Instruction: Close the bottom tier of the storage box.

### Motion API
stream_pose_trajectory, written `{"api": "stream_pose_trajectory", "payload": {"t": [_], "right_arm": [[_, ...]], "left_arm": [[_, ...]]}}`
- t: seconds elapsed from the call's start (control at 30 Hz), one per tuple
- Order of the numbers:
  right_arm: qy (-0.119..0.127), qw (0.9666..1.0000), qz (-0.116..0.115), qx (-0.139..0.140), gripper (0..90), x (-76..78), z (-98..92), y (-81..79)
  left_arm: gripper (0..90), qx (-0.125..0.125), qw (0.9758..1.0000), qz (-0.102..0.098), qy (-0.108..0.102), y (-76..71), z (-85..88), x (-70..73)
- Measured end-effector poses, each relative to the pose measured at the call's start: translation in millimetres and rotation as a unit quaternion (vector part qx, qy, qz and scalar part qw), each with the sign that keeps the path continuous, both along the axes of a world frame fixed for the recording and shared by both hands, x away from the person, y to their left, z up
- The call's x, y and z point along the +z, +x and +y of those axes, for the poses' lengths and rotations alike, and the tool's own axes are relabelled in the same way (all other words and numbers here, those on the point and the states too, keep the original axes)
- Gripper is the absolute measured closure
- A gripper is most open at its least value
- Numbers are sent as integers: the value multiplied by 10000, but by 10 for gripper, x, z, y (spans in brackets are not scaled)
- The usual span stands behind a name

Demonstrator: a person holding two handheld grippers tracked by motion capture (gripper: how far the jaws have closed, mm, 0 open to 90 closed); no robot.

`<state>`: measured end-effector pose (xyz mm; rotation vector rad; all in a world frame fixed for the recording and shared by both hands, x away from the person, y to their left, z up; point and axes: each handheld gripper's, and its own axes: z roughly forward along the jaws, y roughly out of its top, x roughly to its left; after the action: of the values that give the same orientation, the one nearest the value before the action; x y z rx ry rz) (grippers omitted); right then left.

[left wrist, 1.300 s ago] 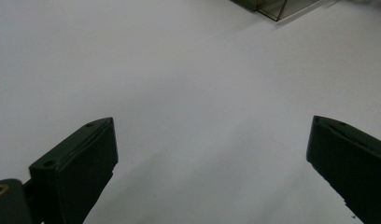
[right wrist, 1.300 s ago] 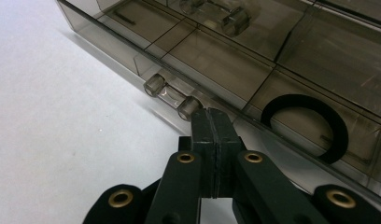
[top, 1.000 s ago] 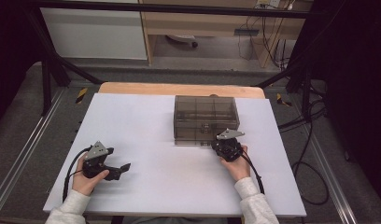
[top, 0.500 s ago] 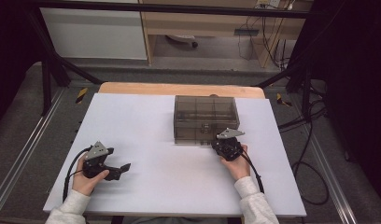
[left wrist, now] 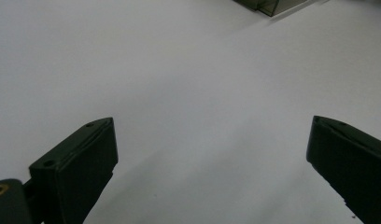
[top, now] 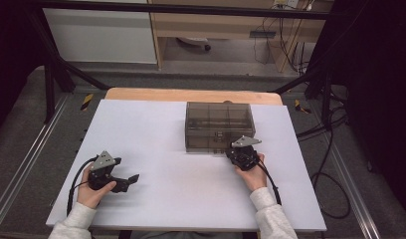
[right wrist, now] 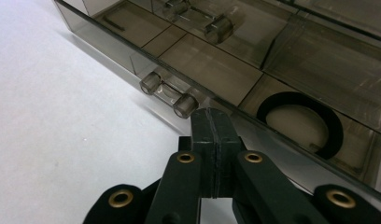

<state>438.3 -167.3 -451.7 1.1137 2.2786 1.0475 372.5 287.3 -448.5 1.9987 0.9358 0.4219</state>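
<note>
- Drawers first: the smoky clear organizer box (top: 218, 126) sits at the far middle of the white bench (top: 156, 134), long side running left to right, drawer fronts and their little knobbed handles facing the person
- right gripper (top: 239, 151) has crept a touch leftward along the box front over the last second, and now sits right at the lower right corner of it; in the right gripper view its jaws are pressed flat together with nothing between them, tips just under and beside the clear bar handle (right wrist: 172, 96) of the lower drawer
- my read: it's lining up on that handle, either to hook it or nudge the drawer, so the pull hasn't really started yet
- behind the drawer front there's a black ring (right wrist: 299, 122) lying flat in the right-hand compartment
- left gripper (top: 122, 181) hasn't budged; it's parked near the front left of the bench, jaws spread wide, holding nothing, well apart from the box, pointing roughly toward it
</note>
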Motion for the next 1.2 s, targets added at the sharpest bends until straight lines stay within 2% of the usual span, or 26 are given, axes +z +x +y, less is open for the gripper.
{"api": "stream_pose_trajectory", "payload": {"t": [1.2], "right_arm": [[-42,9999,-88,-54,900,-7,21,103]], "left_arm": [[15,5,10000,2,3,0,-1,-3]]}}
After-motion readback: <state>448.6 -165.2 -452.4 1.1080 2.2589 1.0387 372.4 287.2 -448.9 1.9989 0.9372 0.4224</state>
